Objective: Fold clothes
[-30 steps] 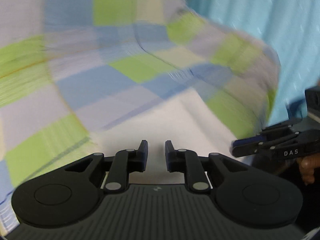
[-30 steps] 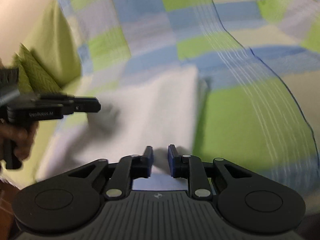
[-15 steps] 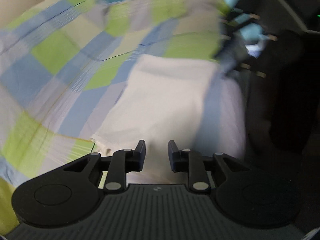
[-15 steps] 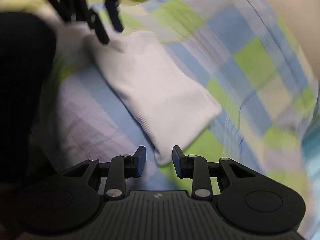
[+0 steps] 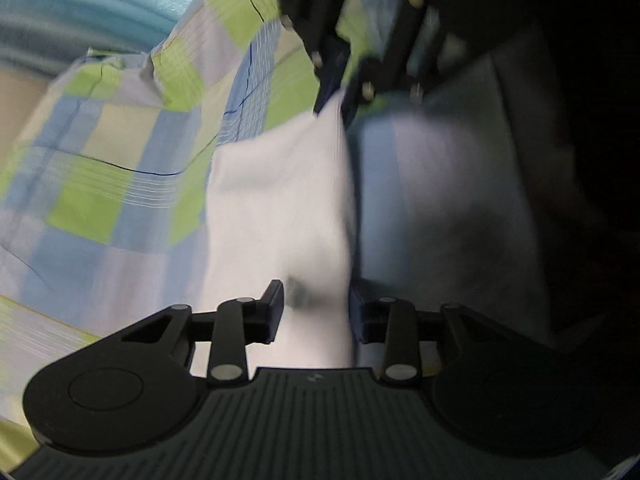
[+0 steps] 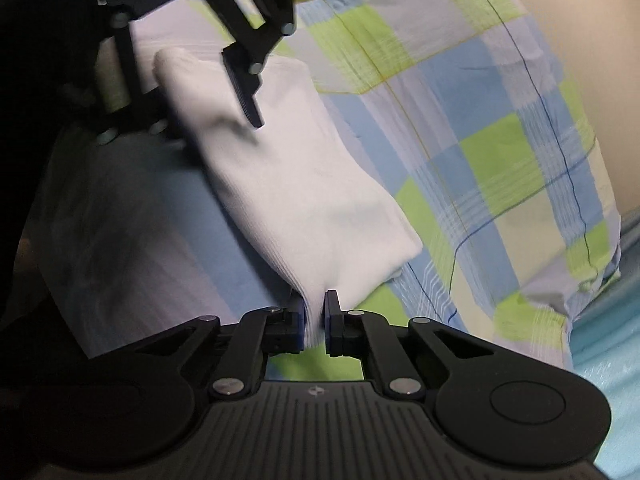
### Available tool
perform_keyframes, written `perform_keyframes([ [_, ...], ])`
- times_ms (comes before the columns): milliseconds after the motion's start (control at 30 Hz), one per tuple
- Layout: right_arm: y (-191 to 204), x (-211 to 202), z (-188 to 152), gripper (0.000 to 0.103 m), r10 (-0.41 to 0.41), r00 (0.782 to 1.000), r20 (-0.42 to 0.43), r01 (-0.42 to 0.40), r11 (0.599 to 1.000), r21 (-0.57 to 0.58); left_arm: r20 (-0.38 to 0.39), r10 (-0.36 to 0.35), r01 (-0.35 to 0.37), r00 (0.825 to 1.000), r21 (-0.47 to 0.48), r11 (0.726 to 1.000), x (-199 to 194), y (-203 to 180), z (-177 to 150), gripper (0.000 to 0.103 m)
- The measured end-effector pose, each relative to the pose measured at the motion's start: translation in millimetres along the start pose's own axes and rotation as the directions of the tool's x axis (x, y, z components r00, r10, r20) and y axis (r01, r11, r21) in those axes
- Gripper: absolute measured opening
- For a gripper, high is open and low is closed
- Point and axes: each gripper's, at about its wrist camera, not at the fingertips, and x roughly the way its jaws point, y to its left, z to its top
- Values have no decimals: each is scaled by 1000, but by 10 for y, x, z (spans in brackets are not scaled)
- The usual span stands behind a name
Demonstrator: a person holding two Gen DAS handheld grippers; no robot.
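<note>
A white ribbed sock point(image 6: 296, 184) lies stretched over a checked cloth, and it is also in the left wrist view as the sock point(image 5: 276, 208). My right gripper point(image 6: 316, 320) is shut on the sock's near ribbed end. From the left wrist view the right gripper point(image 5: 334, 109) pinches the far end. My left gripper point(image 5: 316, 312) is open, its two fingers straddling the sock's other end with fabric between them. Seen from the right wrist view, the left gripper point(image 6: 216, 128) stands over that far end with one finger point(image 6: 245, 94) resting above the sock.
A green, blue and white checked cloth point(image 6: 472, 128) covers the surface under the sock. A turquoise ribbed mat point(image 5: 80, 4) lies beyond the cloth's edge, and a beige surface point(image 6: 600, 60) lies to the right. A dark shape point(image 5: 580, 100) fills the right side.
Both grippers have swung to opposite ends of the sock. The right gripper went from open to shut on the ribbed end. The left gripper's fingers spread wider around the other end.
</note>
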Motion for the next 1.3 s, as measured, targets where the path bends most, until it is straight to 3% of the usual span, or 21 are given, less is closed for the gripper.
perform_keyframes([
  [133, 14, -32, -67, 5, 0, 1000, 6, 1, 1000, -28, -5, 14, -14, 1000, 34, 999, -114, 28, 3, 6],
  [267, 42, 3, -101, 5, 12, 1000, -10, -12, 1000, -28, 8, -124, 125, 992, -99, 987, -189, 170, 36, 5],
  [400, 101, -3, -177, 6, 41, 999, -20, -41, 999, -35, 9, -196, 195, 981, -173, 965, -206, 268, 31, 8],
  [500, 55, -23, -211, 6, 48, 998, -40, -48, 999, -3, 18, -255, 251, 967, -265, 931, -285, 426, -51, 18],
  [567, 1, -41, -259, 9, 51, 997, -55, -50, 998, 30, 60, -283, 285, 957, -363, 887, -379, 621, -161, 25],
  [667, -85, -77, -364, 11, 37, 996, -84, -29, 995, 92, 100, -235, 252, 967, -529, 810, -438, 956, -359, 29],
  [733, -185, -50, -415, 11, 26, 994, -102, -10, 988, 155, 83, -168, 184, 982, -608, 773, -361, 1162, -472, 29],
  [833, -307, -26, -403, 12, 29, 995, -92, -6, 970, 244, 88, -103, 135, 991, -670, 729, -179, 1375, -541, 27],
  [900, -349, -15, -333, 12, 39, 997, -68, -19, 960, 280, 86, -80, 117, 993, -678, 726, -21, 1434, -554, 27],
  [967, -375, 41, -252, 12, 55, 997, -45, -39, 953, 302, 11, -97, 80, 995, -673, 735, 184, 1442, -606, 17],
  [1000, -376, 81, -207, 12, 65, 997, -37, -51, 951, 304, -26, -120, 72, 992, -667, 741, 269, 1408, -654, 17],
  [1200, -491, 245, -6, 12, 83, 996, 38, -91, 924, 371, 8, -124, 93, 992, -709, 699, 193, 1344, -780, 17],
  [1300, -695, 405, 145, 12, 99, 990, 101, -134, 888, 439, 9, -118, 90, 993, -703, 706, 202, 1308, -733, 17],
])
